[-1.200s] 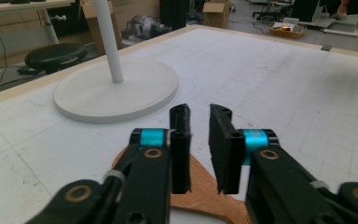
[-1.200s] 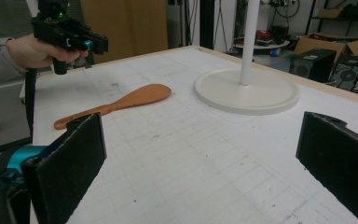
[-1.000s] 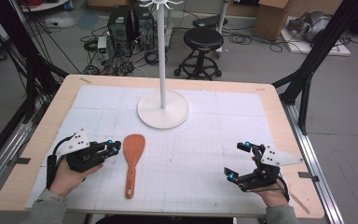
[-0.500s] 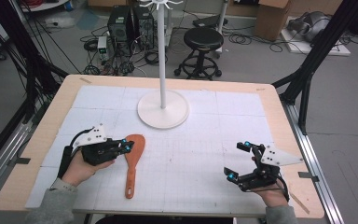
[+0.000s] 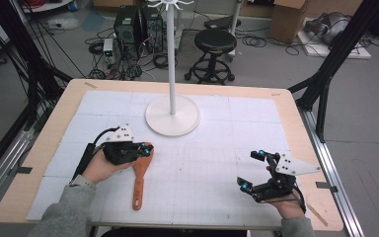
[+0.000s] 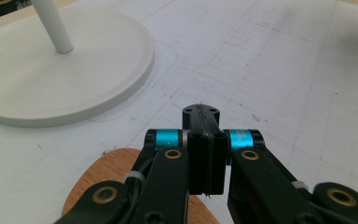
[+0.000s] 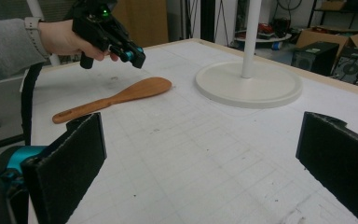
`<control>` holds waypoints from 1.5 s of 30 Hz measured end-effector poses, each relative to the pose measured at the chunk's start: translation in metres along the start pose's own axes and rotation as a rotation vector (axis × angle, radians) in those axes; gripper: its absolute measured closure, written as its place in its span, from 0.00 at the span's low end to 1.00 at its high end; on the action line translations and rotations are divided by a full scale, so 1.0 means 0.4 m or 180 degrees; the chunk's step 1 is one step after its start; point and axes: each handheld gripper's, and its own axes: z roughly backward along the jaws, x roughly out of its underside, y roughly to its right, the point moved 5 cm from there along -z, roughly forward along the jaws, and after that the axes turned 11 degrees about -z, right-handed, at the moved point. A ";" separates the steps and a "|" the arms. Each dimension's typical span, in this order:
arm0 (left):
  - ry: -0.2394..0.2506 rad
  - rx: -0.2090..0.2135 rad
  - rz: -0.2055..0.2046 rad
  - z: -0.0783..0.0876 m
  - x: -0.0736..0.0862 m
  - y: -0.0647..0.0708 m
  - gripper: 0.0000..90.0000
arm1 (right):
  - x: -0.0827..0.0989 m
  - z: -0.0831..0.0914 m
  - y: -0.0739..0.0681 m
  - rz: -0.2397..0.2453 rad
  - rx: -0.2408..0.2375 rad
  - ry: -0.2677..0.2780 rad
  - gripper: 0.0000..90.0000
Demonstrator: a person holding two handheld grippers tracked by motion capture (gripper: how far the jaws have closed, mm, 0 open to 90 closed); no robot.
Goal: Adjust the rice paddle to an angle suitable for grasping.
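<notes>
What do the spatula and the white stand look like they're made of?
Spatula: apparently wood, smooth orange-brown with faint grain, maybe lacquered. Stand: matte white, evenly coloured base and pole, probably painted metal or plastic; the look leaves that open.

A light wooden counter (image 5: 44,148) carries a white gridded mat (image 5: 217,163) that covers most of its top. On the mat, towards the far middle, stands the round white base of a stand (image 5: 172,115) with a thin white pole rising from it. Nearer, to the left, lies an orange-brown wooden spatula (image 5: 139,177), handle towards the near edge.
</notes>
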 end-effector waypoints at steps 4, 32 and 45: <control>-0.0107 0.0022 0.0031 -0.031 0.015 -0.009 1.00 | 0.002 0.001 0.002 -0.0011 0.0000 0.0001 0.00; -0.0613 -0.0132 -0.0034 -0.135 0.060 -0.034 1.00 | 0.008 -0.012 0.009 -0.0033 -0.0039 -0.0057 0.00; -0.0880 -0.0162 0.0020 -0.062 0.093 -0.048 1.00 | 0.022 -0.001 0.012 -0.0035 0.0011 -0.0106 0.00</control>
